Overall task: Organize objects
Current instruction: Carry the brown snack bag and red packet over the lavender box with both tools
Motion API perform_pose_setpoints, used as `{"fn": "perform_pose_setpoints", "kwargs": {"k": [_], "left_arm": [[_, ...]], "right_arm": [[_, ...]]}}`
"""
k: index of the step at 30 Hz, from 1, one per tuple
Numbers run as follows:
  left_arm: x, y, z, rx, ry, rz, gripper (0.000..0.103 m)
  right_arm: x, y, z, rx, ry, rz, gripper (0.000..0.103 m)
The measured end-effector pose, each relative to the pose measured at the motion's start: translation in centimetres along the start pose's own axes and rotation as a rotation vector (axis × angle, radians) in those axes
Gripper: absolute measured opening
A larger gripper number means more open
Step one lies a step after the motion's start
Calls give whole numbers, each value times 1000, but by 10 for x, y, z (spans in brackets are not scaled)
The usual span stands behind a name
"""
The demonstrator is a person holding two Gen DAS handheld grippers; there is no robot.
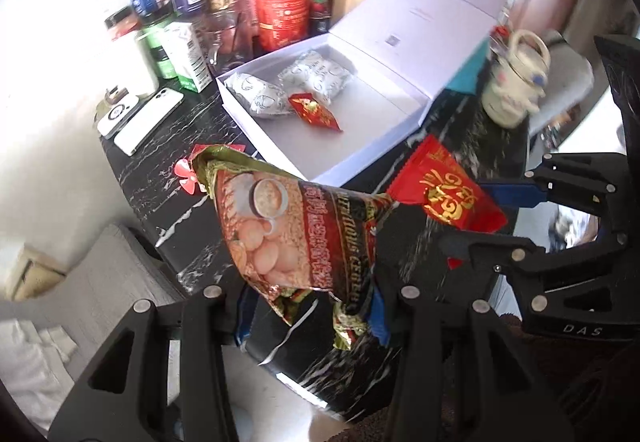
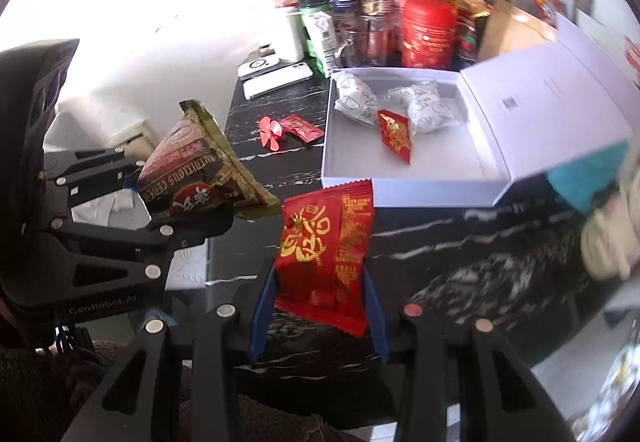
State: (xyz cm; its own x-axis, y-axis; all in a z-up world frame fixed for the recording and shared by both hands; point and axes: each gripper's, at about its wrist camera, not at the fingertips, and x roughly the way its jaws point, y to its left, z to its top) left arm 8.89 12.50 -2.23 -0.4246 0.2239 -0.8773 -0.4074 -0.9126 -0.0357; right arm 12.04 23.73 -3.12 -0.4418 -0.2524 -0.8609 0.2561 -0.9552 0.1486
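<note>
My left gripper [image 1: 310, 316] is shut on a brown-and-gold cereal packet [image 1: 280, 226] and holds it above the black marble table [image 1: 168, 145]; the packet also shows in the right wrist view [image 2: 192, 169]. My right gripper [image 2: 318, 312] is shut on a red snack packet with gold characters [image 2: 324, 246], also seen in the left wrist view [image 1: 444, 189]. Beyond both stands an open white box [image 1: 360, 145], [image 2: 404, 177] with two silver-wrapped packets [image 1: 316, 77] and a small red packet [image 1: 316, 111] inside.
A red fan-shaped trinket [image 2: 272, 131] and a small red sachet [image 2: 302, 127] lie left of the box. Phones [image 1: 148, 117], jars, a red tin [image 1: 282, 9] and bags crowd the back. A cream ceramic jug [image 1: 516, 81] stands to the right.
</note>
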Motion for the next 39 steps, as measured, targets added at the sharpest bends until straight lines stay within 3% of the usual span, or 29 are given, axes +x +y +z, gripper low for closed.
{"fn": "perform_pose_setpoints", "kwargs": {"k": [8, 17, 39], "left_arm": [[27, -25, 26, -127, 20, 52, 43], [53, -41, 60, -186, 28, 92, 43], [113, -6, 130, -251, 64, 165, 43]], "right_arm": [[13, -50, 23, -137, 59, 68, 42], [22, -98, 46, -194, 80, 107, 42], [84, -142, 114, -249, 131, 179, 42]]}}
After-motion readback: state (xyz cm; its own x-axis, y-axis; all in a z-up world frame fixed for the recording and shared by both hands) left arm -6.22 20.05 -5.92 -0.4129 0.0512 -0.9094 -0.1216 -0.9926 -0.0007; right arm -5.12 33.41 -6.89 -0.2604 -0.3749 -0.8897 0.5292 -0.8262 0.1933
